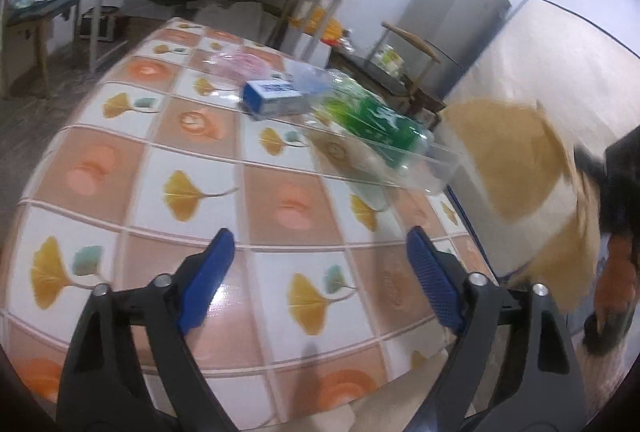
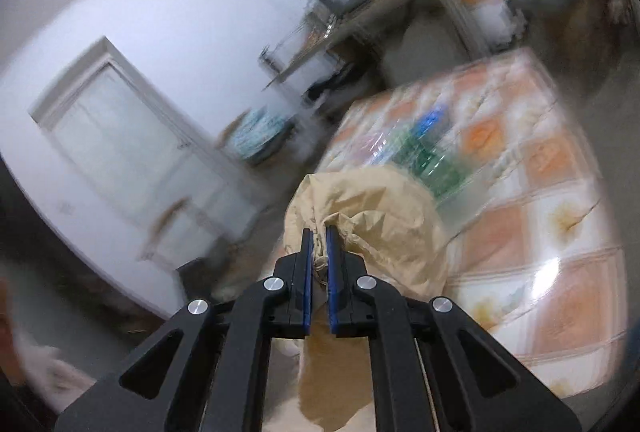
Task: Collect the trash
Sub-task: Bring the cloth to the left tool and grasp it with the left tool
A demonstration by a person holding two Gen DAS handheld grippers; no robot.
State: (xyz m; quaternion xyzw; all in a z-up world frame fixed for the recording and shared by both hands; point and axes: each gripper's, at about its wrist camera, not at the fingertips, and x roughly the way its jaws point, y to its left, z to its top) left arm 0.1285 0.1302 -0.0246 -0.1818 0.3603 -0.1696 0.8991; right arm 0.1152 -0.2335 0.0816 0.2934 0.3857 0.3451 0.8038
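Table (image 1: pixel 132 191) with the flower-tile cloth is the biggest thing here, and the trash lies on its far side. In the left wrist view the brown paper bag (image 1: pixel 516 167) hangs off the table edge at about 3 o'clock. It is blurry there.

The right gripper (image 2: pixel 319 252) has its blue pads pressed together on a bunched fold of the paper bag (image 2: pixel 372 216). So the right hand is busy holding the bag.

The clear plastic bottle with the green label (image 1: pixel 372 123) lies on its side on the table. From the left gripper (image 1: pixel 320 264) it is at about 1 o'clock, ahead and well apart. Its long side runs from 10 o'clock down to 4 o'clock, with the low end close to the bag. The blue and white box (image 1: pixel 272 99) lies just behind it at about 12 o'clock, and something pink and see-through (image 1: pixel 240 61) is farther back. It is too blurry to name.

The left gripper is spread wide and holds nothing. It hangs over the near tiles. I think it is the hand to fetch the bottle, since it is free. It may need to turn so its fingers close across the bottle's thin side.
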